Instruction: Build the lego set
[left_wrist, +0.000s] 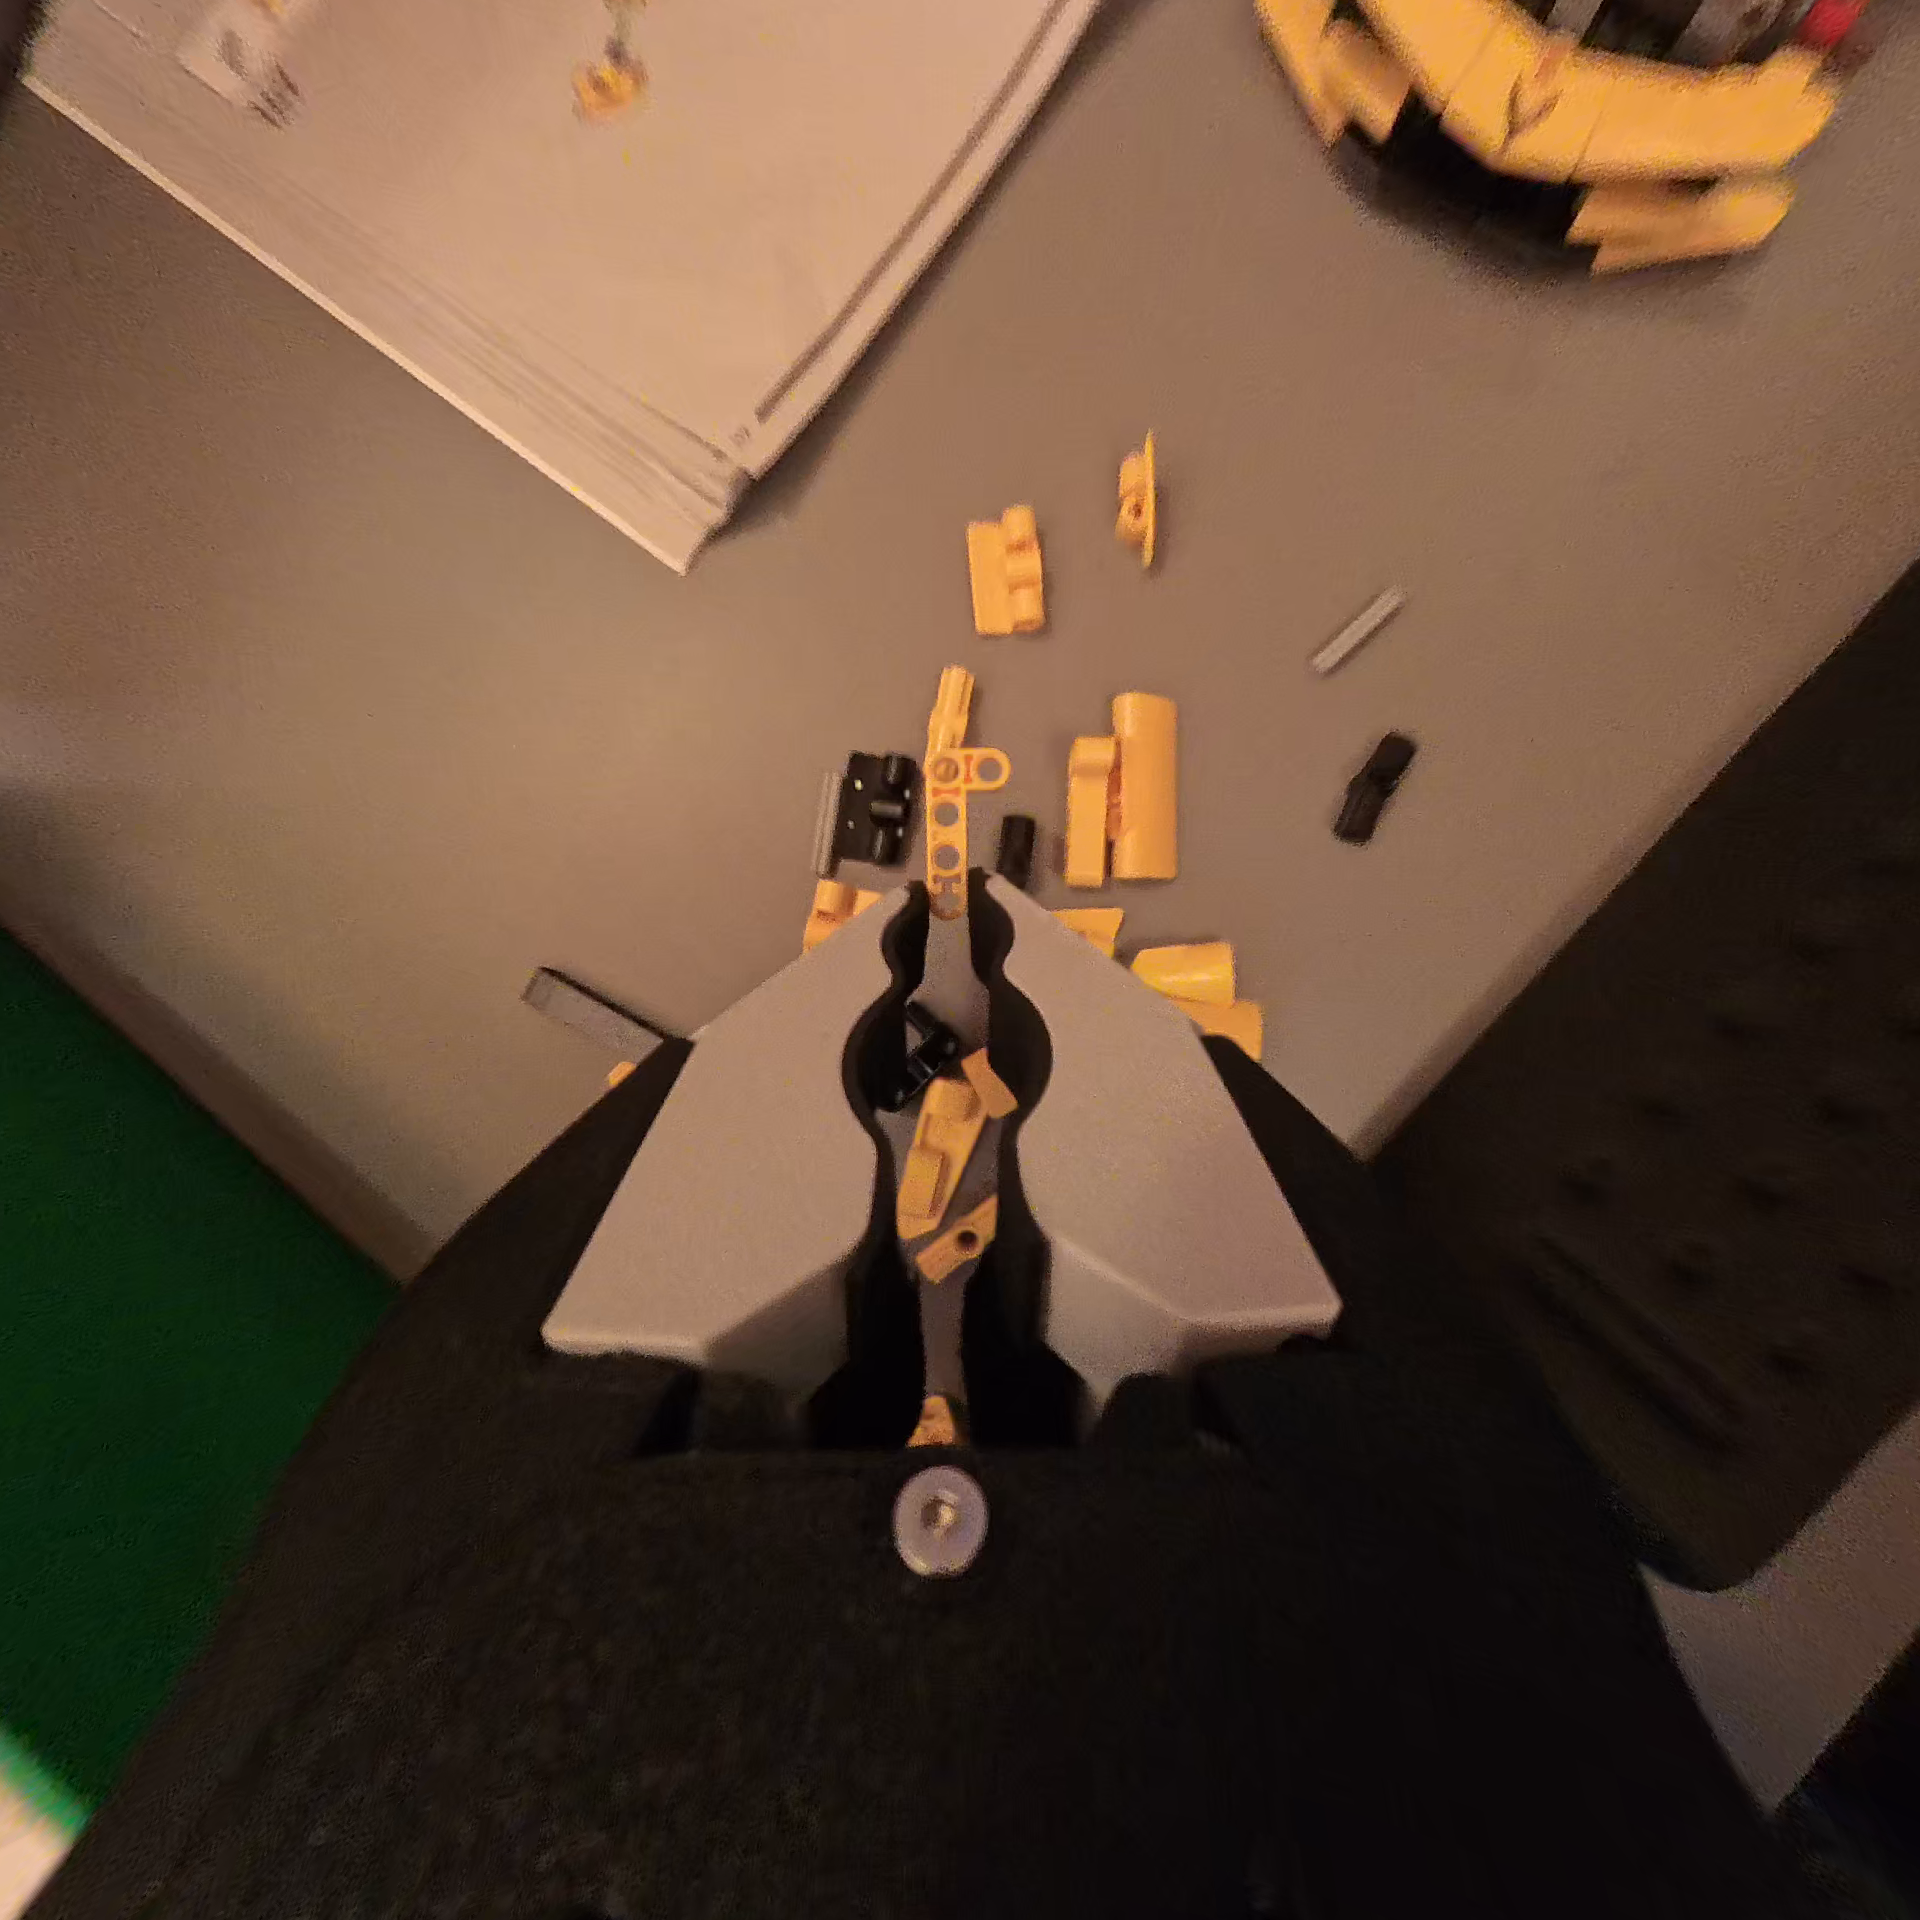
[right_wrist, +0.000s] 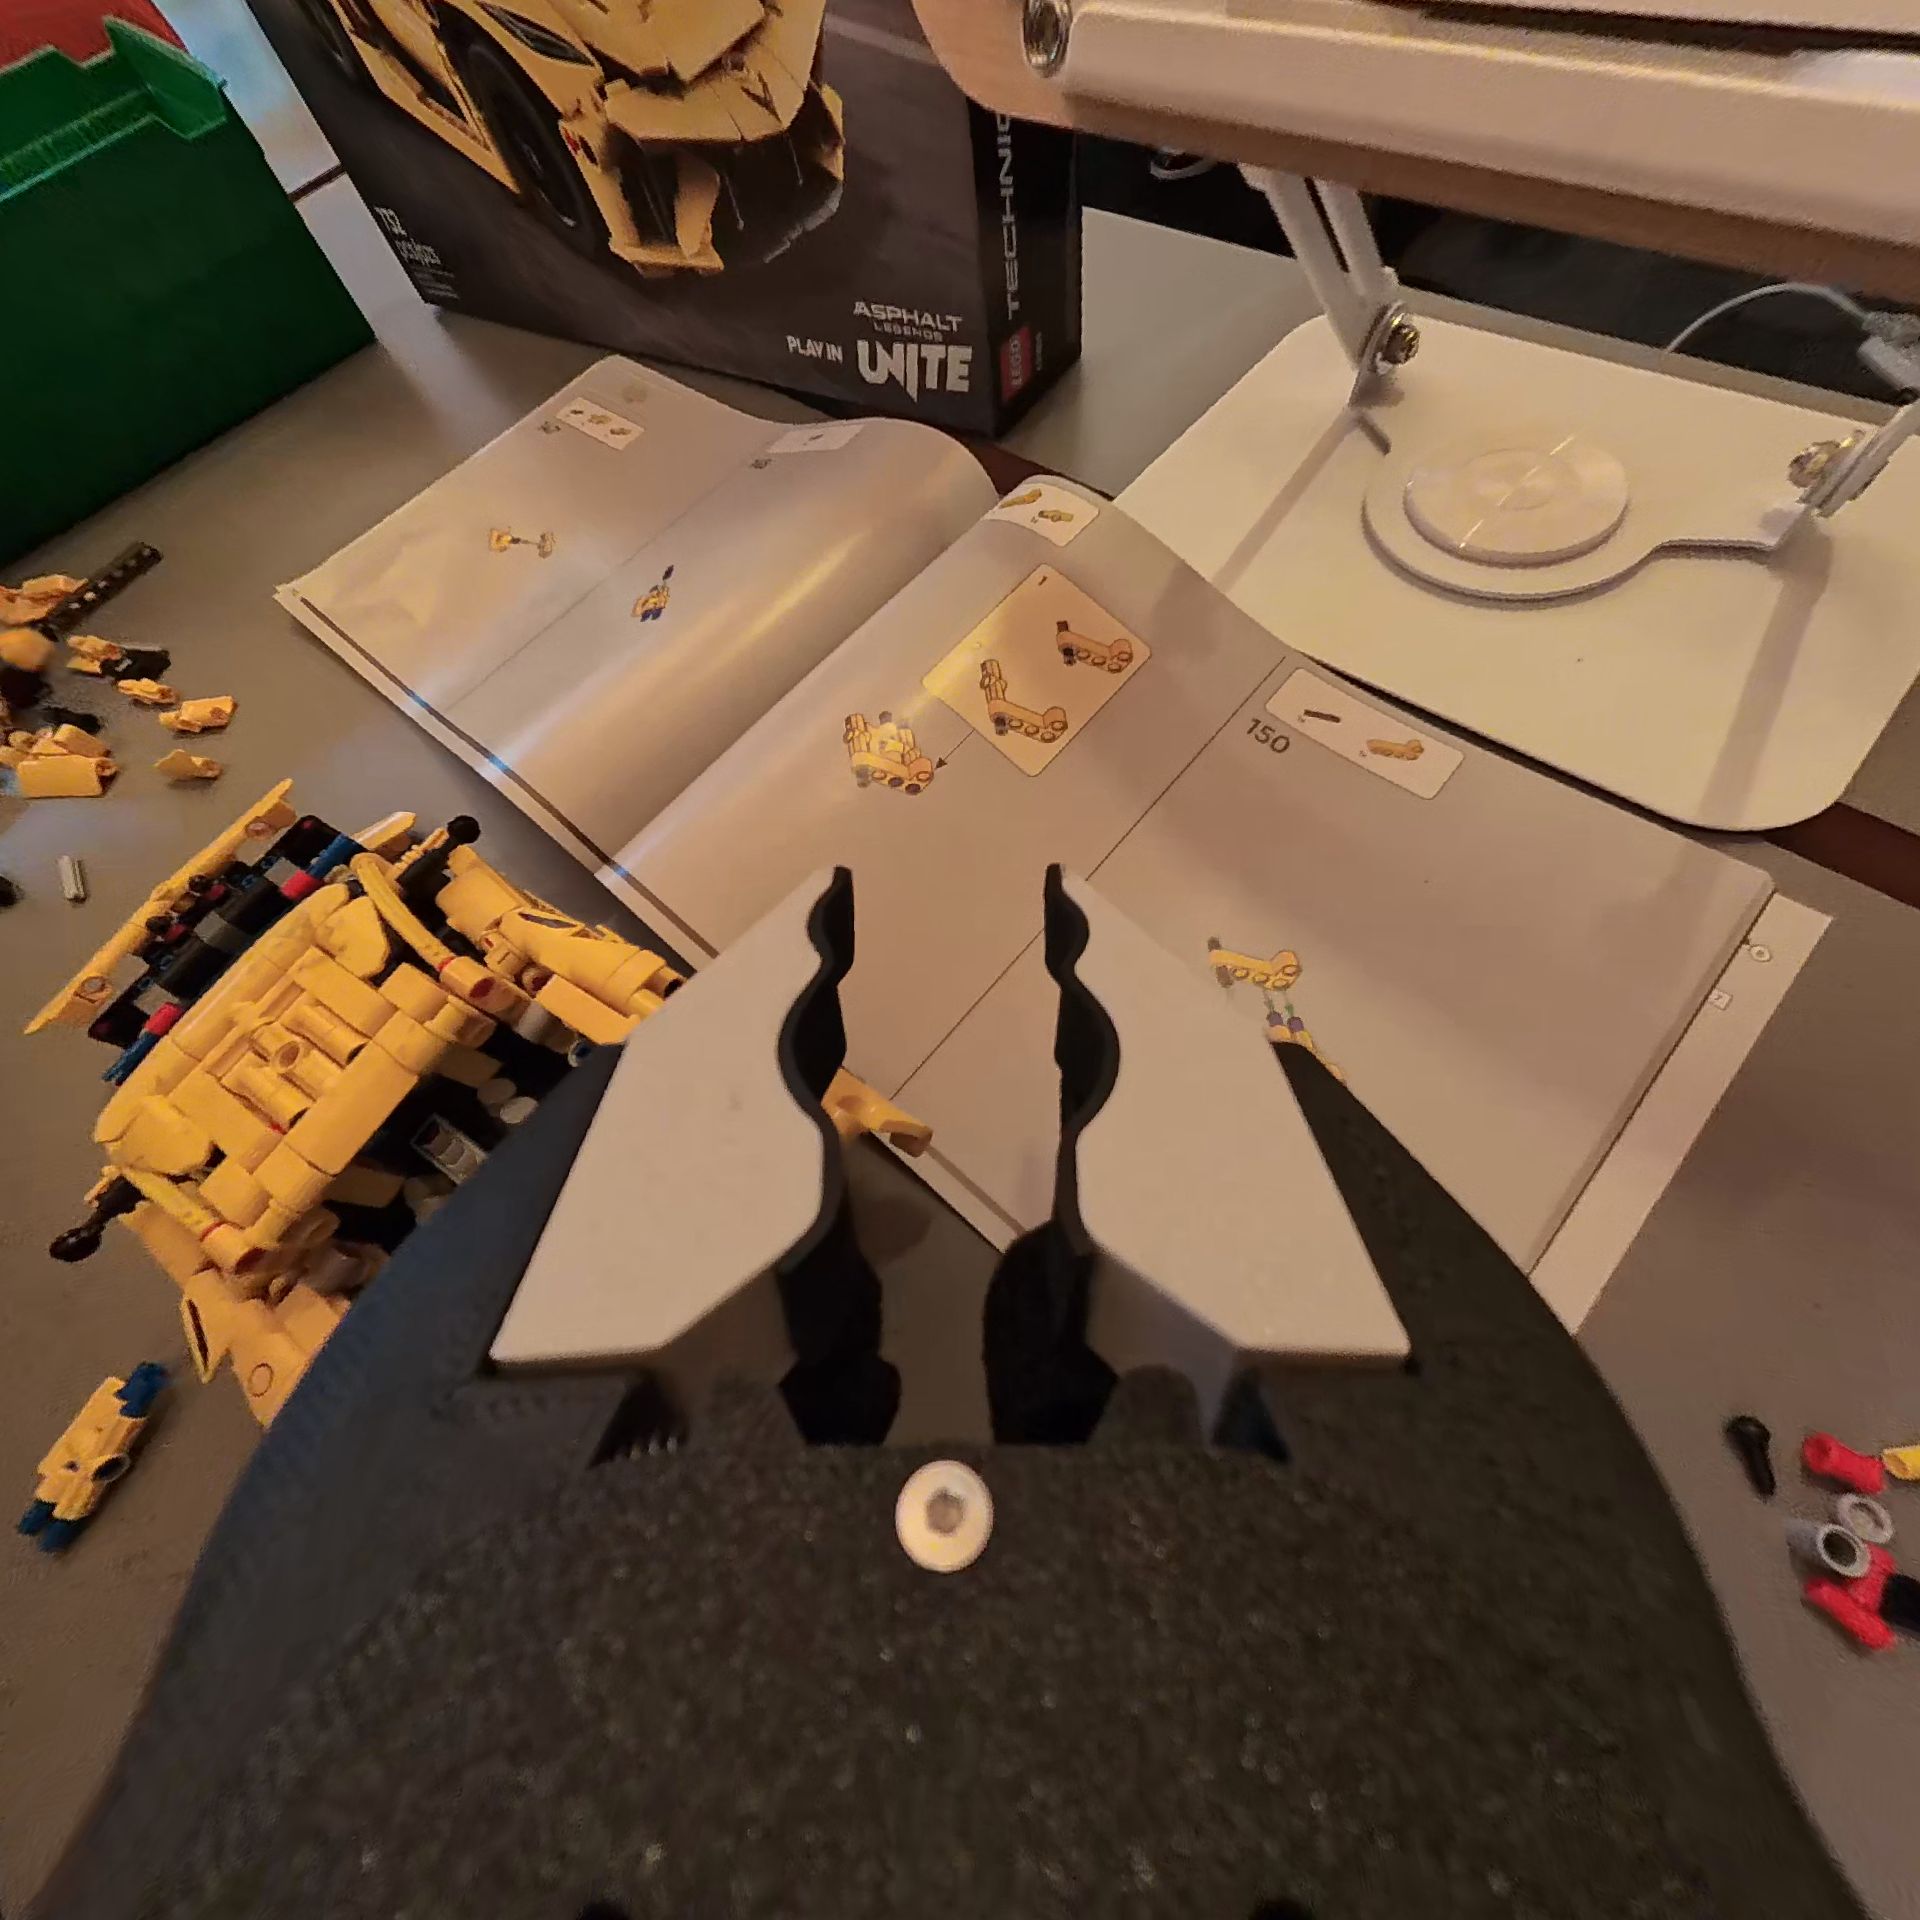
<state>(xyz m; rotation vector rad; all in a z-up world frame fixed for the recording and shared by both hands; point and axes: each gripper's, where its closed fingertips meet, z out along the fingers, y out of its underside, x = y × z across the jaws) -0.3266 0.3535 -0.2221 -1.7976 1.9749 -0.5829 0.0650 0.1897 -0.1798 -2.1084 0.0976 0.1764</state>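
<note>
1. The grey table (right_wrist: 1714, 1226) carries everything: a white lamp base (right_wrist: 1558, 623) at the far right, a green bin (right_wrist: 135, 301) at the far left, and between them the dark set box (right_wrist: 727, 208) showing a yellow car; the box has printed writing and a brand mark, which I leave unquoted
2. The open instruction booklet (right_wrist: 1039, 831) lies in front of the box, directly under the right gripper (right_wrist: 948, 883); its pages show step diagrams of a yellow beam with pins, and a step number I do not repeat
3. The half-built yellow car (right_wrist: 343, 1039) sits left of the booklet, touching its edge, so it is the nearer neighbour of the right gripper
4. The right gripper hangs above the booklet with its jaws spread and nothing between them
5. The left gripper (left_wrist: 948, 902) is closed on the near end of a thin yellow L-shaped beam (left_wrist: 951, 805)
6. The key relation: the beam's long axis runs straight ahead from the left fingertips, in line with the fingers, its short arm at the far end pointing right; a yellow pin piece (left_wrist: 951, 701) seems to sit beyond that end, though whether joined I cannot tell
7. Loose parts (left_wrist: 1122, 790), yellow and black, lie scattered on the table around and beneath the beam; a small black connector (left_wrist: 1374, 785) lies well apart to the right
8. Judged from this, the left gripper has the part and the right is free to bring a pin to it
</note>
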